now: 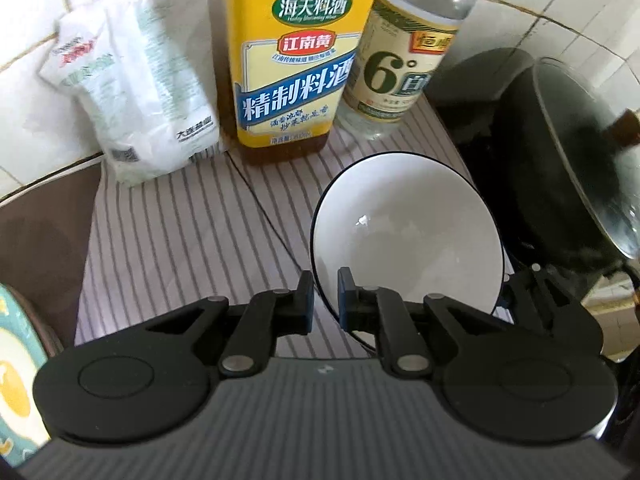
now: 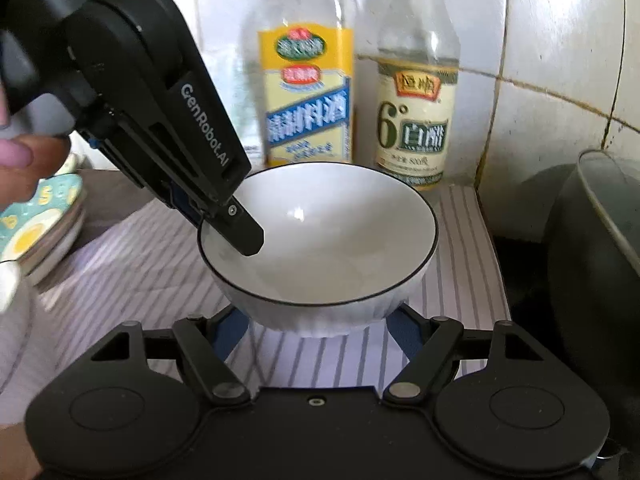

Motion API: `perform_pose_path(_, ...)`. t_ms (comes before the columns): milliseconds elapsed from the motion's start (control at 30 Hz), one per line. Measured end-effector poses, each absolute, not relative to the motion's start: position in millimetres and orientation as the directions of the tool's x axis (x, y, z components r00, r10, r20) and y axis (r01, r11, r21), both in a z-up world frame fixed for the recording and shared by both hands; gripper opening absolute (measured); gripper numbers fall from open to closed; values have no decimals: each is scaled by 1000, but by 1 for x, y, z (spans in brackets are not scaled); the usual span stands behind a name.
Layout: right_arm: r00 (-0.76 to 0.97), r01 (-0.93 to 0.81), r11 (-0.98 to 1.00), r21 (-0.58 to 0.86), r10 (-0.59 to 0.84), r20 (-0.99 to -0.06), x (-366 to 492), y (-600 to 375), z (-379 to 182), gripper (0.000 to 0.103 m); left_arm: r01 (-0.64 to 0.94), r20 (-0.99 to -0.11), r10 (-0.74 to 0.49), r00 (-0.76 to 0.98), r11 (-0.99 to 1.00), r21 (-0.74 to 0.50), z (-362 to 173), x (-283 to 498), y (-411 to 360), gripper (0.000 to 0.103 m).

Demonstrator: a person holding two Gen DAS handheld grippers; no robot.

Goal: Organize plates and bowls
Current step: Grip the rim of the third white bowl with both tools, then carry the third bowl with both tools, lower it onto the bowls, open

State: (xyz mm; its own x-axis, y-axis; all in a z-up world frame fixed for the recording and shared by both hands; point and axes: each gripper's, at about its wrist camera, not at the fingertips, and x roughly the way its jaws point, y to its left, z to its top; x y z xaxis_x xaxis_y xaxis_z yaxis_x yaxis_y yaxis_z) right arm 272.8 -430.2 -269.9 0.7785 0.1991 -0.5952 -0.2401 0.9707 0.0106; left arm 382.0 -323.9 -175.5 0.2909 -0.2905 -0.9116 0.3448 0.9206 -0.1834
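Observation:
A white bowl (image 2: 332, 240) with a thin black rim stands upright over the striped cloth (image 2: 120, 280). My left gripper (image 2: 216, 220) comes down from the upper left and is shut on the bowl's near-left rim, one finger inside and one outside. In the left wrist view the bowl (image 1: 408, 232) fills the right of centre, its rim pinched in the left gripper (image 1: 325, 300). My right gripper (image 2: 314, 330) is open, its blue pads (image 2: 224, 332) standing on either side of the bowl's foot, a little apart from it. A stack of patterned plates (image 2: 40, 232) lies at the left.
A yellow-labelled cooking wine bottle (image 1: 292, 68), a vinegar bottle (image 1: 396, 60) and a white bag (image 1: 132, 92) stand against the tiled wall. A dark pot with a glass lid (image 1: 560, 160) is close on the right. A person's hand (image 2: 24, 168) holds the left gripper.

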Motion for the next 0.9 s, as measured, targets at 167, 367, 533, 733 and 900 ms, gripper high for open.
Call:
perform_pose_path(167, 791, -280, 960, 1, 231, -566, 250, -426, -248, 80, 374, -902, -293, 317, 913, -165, -148, 360, -314, 11)
perform_pose_path(367, 805, -311, 950, -15, 255, -535, 220, -415, -220, 80, 386, -892, -280, 354, 913, -134, -118, 329, -302, 11)
perform_pose_path(533, 810, -334, 942, -39, 266, -522, 197, -399, -198, 80, 369, -884, -278, 376, 920, -132, -96, 304, -283, 11)
perform_pose_path(733, 807, -376, 925, -55, 298, -509, 172, -384, -178, 80, 366, -890, -275, 364, 921, -135, -73, 281, -259, 11)
perform_pose_path(900, 802, -411, 907, -86, 315, -508, 154, -363, -167, 78, 342, -880, -283, 381, 928, -150, -62, 260, -231, 11)
